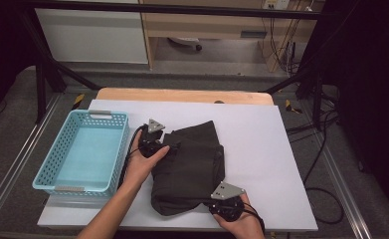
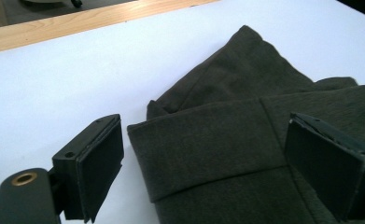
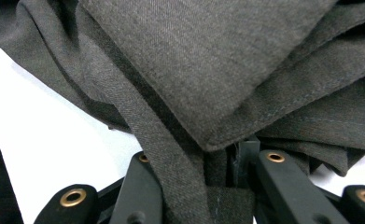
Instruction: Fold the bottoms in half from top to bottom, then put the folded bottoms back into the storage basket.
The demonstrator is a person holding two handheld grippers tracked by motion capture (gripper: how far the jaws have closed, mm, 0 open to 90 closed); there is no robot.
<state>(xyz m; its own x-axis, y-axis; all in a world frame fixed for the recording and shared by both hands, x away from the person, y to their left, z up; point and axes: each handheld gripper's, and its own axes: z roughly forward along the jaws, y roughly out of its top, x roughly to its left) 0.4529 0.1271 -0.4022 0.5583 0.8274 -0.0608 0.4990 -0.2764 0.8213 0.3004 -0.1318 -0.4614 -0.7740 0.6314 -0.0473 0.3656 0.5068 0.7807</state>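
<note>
Folding job on the dark garment (image 1: 189, 167) — looks like trousers, lying mid-bench on the white sheet (image 1: 261, 144), just right of the blue basket (image 1: 57, 181), which holds nothing.

Right hand-held gripper (image 1: 221, 205) sits at the garment's near edge. In the right gripper view the jaws are drawn in tight on a bunched fold and a strap-like strip of cloth (image 3: 171, 154), so I read that as a firm pinch on the fabric.

Left hand-held gripper (image 1: 158, 148) is at the garment's left edge, by the basket. Jaws stand wide apart; the folded hem or cuff (image 2: 208, 144) lies between them, pads not pressing. Nothing held yet.

Step in hand, as I judge it: right anchors one end, left lines up for a grab on the cuff. Next move calls for the left to ease fwd, close on all layers of that hem, then lift together w/ the right — fold or carry to the basket, can't say which.

Hard to make out:
- right jaw tips, buried under cloth
- how many layers the right pinch takes in
- garment's underside and waistband end
- right forearm, cut off at the frame bottom
</note>
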